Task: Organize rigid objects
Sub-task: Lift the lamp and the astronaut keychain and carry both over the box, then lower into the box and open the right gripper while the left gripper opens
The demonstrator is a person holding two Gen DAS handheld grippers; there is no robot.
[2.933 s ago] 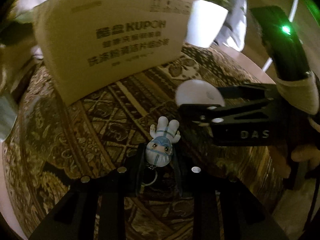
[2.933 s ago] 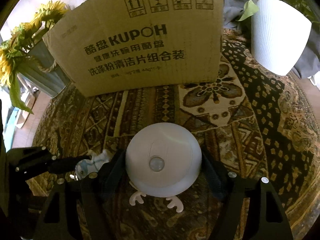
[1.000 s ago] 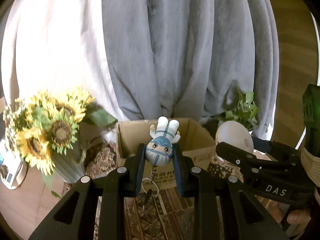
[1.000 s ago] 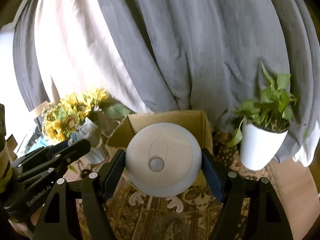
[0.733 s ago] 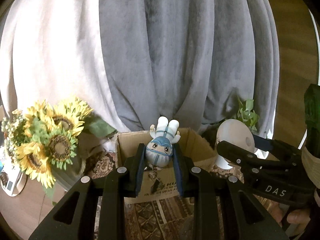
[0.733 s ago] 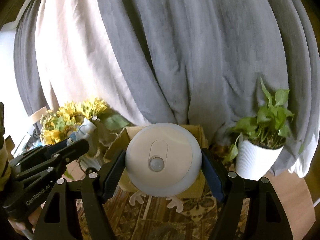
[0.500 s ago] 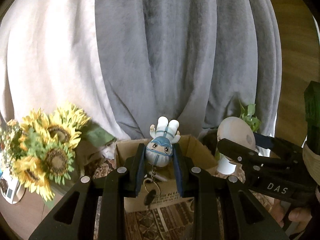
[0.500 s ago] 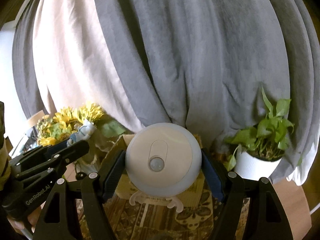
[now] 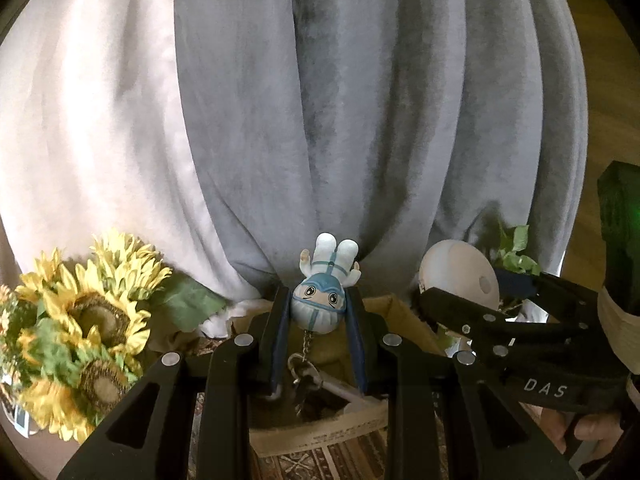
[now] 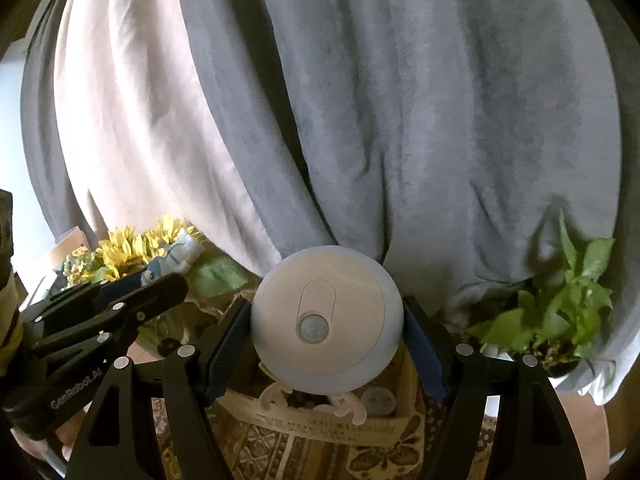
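Observation:
My left gripper (image 9: 318, 314) is shut on a small white and blue figurine keychain (image 9: 323, 292), held head down, its chain and ring (image 9: 304, 368) hanging over the open cardboard box (image 9: 320, 436). My right gripper (image 10: 326, 334) is shut on a round white sensor light (image 10: 325, 320) with small antlers (image 10: 312, 398), held above the same box (image 10: 320, 420). The right gripper with the light (image 9: 460, 280) shows at the right of the left wrist view. The left gripper with the figurine (image 10: 172, 258) shows at the left of the right wrist view.
The box stands on a patterned tablecloth (image 10: 280, 456); a few small items (image 10: 378, 400) lie inside. Sunflowers (image 9: 80, 320) stand left of it, a potted green plant (image 10: 560, 312) right. Grey and white curtains (image 9: 360, 120) hang behind.
Both grippers have lifted off the table with their objects and moved up over the box. The views now look over the box rim at the curtains.

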